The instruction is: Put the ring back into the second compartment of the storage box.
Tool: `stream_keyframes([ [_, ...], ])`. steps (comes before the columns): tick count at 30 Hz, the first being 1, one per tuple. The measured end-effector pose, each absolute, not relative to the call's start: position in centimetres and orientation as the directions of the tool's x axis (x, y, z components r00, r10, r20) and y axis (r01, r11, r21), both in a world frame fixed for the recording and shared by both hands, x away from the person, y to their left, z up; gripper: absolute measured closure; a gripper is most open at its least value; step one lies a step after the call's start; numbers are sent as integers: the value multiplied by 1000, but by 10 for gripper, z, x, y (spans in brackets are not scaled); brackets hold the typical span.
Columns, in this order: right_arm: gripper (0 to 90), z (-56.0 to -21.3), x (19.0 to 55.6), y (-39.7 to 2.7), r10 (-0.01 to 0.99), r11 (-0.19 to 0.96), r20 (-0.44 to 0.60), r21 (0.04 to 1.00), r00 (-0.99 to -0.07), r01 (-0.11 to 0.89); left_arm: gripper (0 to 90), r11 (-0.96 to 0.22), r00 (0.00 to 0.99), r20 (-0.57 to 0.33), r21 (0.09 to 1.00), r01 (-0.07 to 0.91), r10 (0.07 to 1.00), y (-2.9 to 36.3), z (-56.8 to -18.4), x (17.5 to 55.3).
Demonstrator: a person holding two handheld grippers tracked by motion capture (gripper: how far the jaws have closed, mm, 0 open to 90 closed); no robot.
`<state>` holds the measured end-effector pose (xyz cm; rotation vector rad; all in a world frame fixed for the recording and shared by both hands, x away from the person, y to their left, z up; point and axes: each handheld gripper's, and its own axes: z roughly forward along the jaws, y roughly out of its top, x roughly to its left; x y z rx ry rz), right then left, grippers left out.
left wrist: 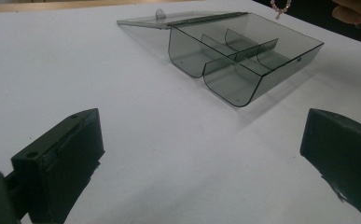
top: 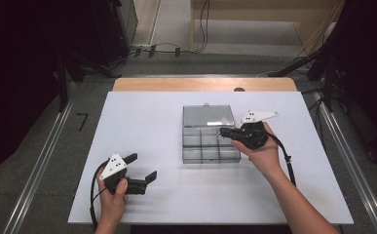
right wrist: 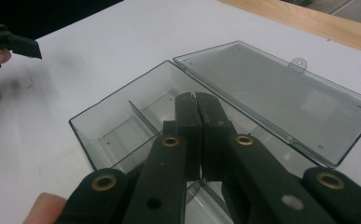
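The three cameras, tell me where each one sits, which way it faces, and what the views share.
High view: above the person's side, facing forward and down on the white table; both forearms, left gripper, right gripper.
Left gripper view: low between its open jaws, facing the organizer box.
Right gripper view: behind its shut jaws, poised over the box's compartments.
Shared: the clear box, lid open flat.

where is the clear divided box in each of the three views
High view: the box sits right of centre on the white table, lid open away from the person, with the right tool over it.
Left gripper view: upper right, beyond the open jaws.
Right gripper view: centre, under the closed jaws.
Shared landmark: the flat open lid with its small tab.
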<state>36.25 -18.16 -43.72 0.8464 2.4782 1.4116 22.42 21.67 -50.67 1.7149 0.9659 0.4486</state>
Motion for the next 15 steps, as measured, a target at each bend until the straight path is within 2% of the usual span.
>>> stream_keyframes([
  [15, 868, -444, 371, -168, 548, 398, 120, 833, -828, 384, 0, -108, 601, -160, 917, 385, 783, 217, -507, 224],
])
